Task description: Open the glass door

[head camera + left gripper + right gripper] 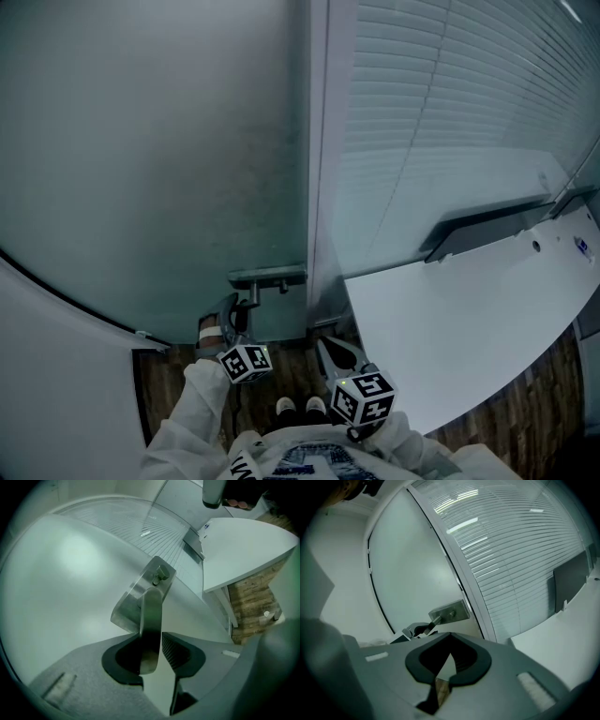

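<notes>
I'm clamping the left gripper [151, 641] on the lever handle [151, 609] of the frosted glass door [150, 159], beside the door frame [323, 187]. I judge it best to press the lever fully down before pulling. The right gripper [449, 639] is hanging closed and empty.

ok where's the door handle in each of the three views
Head view: door handle low centre, at the right edge of the glass door, with the left gripper on its lever.
Left gripper view: door handle dead centre, its lever between the jaws.
Right gripper view: door handle just left of centre, above the jaws.
Shared landmark: the slatted blinds beside the door, in all three views.
</notes>
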A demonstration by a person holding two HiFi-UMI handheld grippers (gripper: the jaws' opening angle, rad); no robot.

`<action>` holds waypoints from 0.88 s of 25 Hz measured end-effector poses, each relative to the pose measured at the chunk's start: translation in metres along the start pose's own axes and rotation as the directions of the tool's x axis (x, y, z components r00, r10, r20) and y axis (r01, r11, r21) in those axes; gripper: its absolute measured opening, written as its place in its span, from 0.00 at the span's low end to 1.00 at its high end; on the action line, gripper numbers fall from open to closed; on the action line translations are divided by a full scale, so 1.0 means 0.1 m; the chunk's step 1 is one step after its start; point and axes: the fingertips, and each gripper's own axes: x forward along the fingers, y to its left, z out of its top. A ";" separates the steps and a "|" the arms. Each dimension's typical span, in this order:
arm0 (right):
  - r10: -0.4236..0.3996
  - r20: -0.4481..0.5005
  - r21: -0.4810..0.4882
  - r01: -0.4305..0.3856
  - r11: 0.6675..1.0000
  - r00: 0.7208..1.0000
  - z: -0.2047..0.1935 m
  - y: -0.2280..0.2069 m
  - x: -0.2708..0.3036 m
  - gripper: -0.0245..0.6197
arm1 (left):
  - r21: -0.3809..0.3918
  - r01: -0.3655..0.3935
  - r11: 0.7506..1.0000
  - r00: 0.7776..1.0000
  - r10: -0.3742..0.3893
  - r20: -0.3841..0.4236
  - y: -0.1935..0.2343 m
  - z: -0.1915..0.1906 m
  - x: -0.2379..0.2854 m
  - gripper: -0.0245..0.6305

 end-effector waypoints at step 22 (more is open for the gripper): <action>0.015 0.005 0.004 -0.015 1.000 1.000 -0.01 0.04 -0.23 0.05 | 0.281 -0.036 0.959 0.995 0.061 -0.081 0.15 0.07 -0.46 0.24</action>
